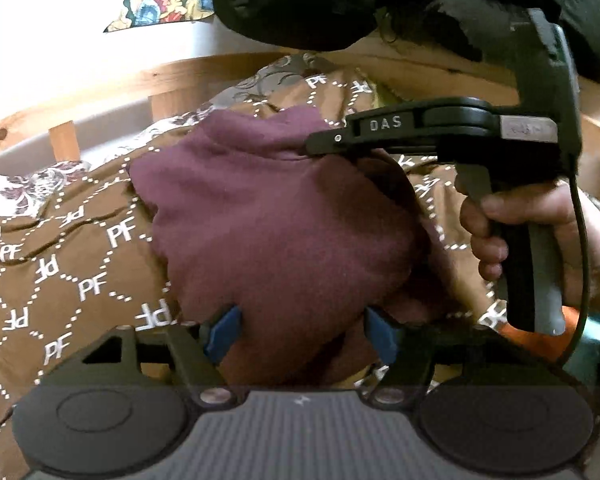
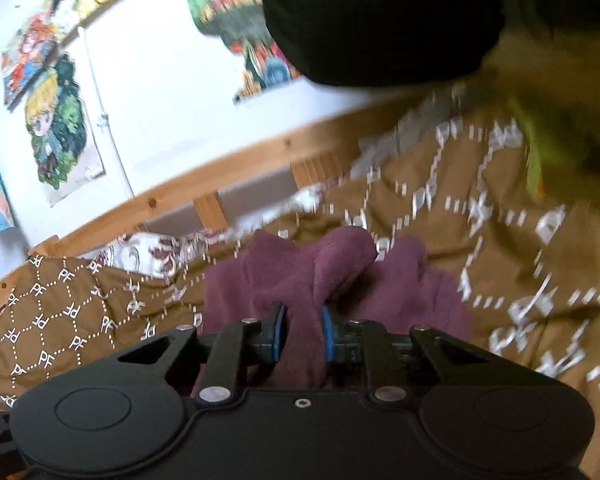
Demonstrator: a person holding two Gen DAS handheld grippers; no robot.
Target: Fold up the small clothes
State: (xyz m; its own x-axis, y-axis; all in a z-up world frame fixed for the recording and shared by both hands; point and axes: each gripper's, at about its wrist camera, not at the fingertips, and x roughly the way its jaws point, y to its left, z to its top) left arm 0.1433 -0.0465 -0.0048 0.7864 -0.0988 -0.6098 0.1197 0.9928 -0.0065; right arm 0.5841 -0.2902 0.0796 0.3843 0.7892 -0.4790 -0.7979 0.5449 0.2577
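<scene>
Garment: a maroon fleece garment [image 1: 284, 216], soft, fuzzy and bunched, lies on a brown bedspread [image 1: 60, 264] on the bed.
Writing: "PF" repeats in white on the bedspread, inside dotted white diamonds; "DAS" is stamped on the right gripper's black arm.
Right gripper [image 2: 302, 330]: clenched on a raised fold of the garment, blue pads pressing both sides; the rest of the cloth spreads just beyond it.
Left gripper [image 1: 300, 332]: at the garment's near edge, cloth between its blue fingers [image 1: 224, 332]; the jaws stand fairly wide and I cannot tell whether they press.
Hand [image 1: 512, 236]: wrapped around the right gripper's handle, right of the garment.
Beyond the garment: a floral sheet [image 2: 148, 252], a pale wooden bed rail [image 2: 228, 168], cartoon posters [image 2: 56, 128] on a white wall.
</scene>
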